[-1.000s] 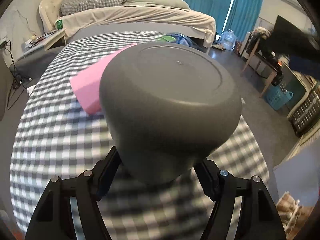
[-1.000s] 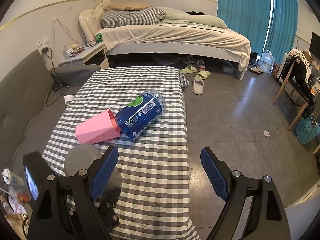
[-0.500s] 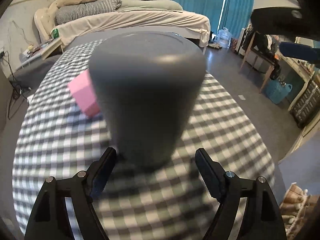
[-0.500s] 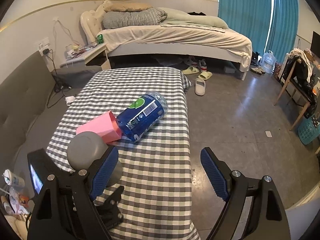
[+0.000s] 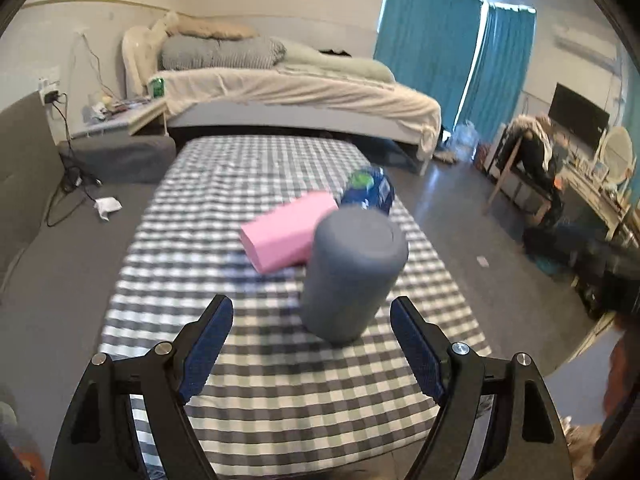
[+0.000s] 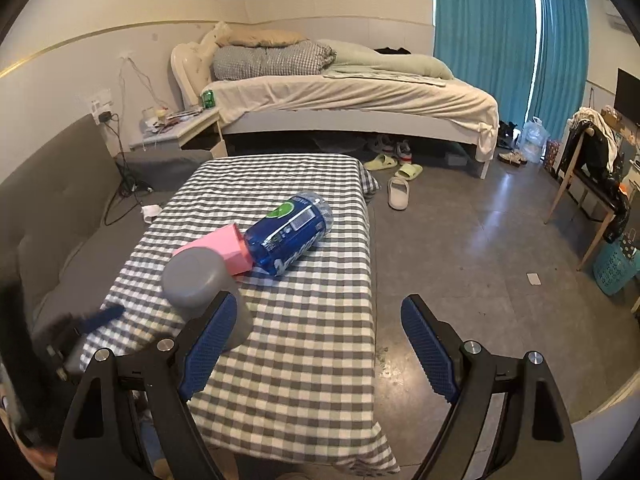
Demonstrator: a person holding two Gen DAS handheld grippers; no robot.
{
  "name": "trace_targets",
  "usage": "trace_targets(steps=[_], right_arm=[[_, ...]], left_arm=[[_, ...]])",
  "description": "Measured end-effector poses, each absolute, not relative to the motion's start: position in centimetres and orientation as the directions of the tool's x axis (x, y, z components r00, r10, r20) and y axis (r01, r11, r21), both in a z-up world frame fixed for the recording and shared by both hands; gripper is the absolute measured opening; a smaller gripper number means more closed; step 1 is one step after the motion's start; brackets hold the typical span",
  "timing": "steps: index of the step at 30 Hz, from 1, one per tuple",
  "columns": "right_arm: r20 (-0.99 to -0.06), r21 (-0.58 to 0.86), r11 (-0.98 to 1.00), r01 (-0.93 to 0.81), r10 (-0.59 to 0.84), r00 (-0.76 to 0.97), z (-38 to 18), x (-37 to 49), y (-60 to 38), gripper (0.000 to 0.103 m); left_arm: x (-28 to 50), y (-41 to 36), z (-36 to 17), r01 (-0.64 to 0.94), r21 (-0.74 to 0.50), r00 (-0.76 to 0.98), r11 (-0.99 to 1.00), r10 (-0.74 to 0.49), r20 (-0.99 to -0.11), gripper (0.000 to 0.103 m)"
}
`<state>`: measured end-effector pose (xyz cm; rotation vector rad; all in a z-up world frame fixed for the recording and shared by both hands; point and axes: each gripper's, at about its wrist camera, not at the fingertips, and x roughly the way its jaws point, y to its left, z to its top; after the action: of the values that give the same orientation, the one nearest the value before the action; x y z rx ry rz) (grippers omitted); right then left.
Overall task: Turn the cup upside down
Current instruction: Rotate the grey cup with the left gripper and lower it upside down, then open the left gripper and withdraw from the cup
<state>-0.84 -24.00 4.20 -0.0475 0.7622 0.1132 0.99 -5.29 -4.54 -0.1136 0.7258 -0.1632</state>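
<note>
The grey cup (image 5: pixel 352 272) stands upside down on the checked tablecloth (image 5: pixel 280 376), its flat base up. My left gripper (image 5: pixel 312 320) is open and empty, a little back from the cup with its fingers apart from it. In the right wrist view the cup (image 6: pixel 196 276) stands at the table's near left, partly behind my right gripper's left finger (image 6: pixel 208 344). My right gripper (image 6: pixel 316 320) is open and empty above the table's near right edge. The left gripper's tip (image 6: pixel 100 316) shows blurred at the left.
A pink box (image 5: pixel 288 236) lies just behind the cup, touching a blue bottle (image 6: pixel 288 232) on its side. The table (image 6: pixel 304 384) drops off to floor on the right. A grey sofa (image 6: pixel 52 232) is on the left, a bed (image 6: pixel 344 100) behind.
My left gripper has opened, let go of the cup and pulled back from it. The cup now stands base-up on the table. The right gripper has barely moved.
</note>
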Motion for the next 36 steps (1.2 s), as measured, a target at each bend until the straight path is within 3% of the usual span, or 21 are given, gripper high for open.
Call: trace_targets(steps=[14, 16, 20, 22, 36], right_arm=[[-0.635, -0.041, 0.978, -0.207, 0.134, 0.761, 2.4, -3.7, -19.8, 0.084], [-0.639, -0.027, 0.979, -0.202, 0.139, 0.757, 1.9, -3.3, -19.9, 0.084], [-0.654, -0.023, 0.985, -0.171, 0.114, 0.748, 1.0, -2.4, -20.2, 0.091], [-0.647, -0.027, 0.985, -0.17, 0.113, 0.754, 0.9, -2.3, -20.2, 0.103], [-0.616, -0.007, 0.989, -0.146, 0.111, 0.78, 1.1, -2.4, -20.9, 0.103]], left_arm=[[-1.6, -2.9, -2.4, 0.069, -0.102, 0.8, 0.992, -0.116, -0.589, 0.084], [-1.3, -2.6, -2.9, 0.049, -0.095, 0.796, 0.994, -0.096, -0.598, 0.093], [-1.1, -1.8, -3.2, 0.015, -0.104, 0.798, 0.995, -0.074, -0.598, 0.099], [-0.9, -1.3, -3.3, -0.006, -0.111, 0.804, 0.994, -0.061, -0.592, 0.101], [-1.1, -1.5, -3.3, -0.021, -0.112, 0.807, 0.993, -0.049, -0.588, 0.101]])
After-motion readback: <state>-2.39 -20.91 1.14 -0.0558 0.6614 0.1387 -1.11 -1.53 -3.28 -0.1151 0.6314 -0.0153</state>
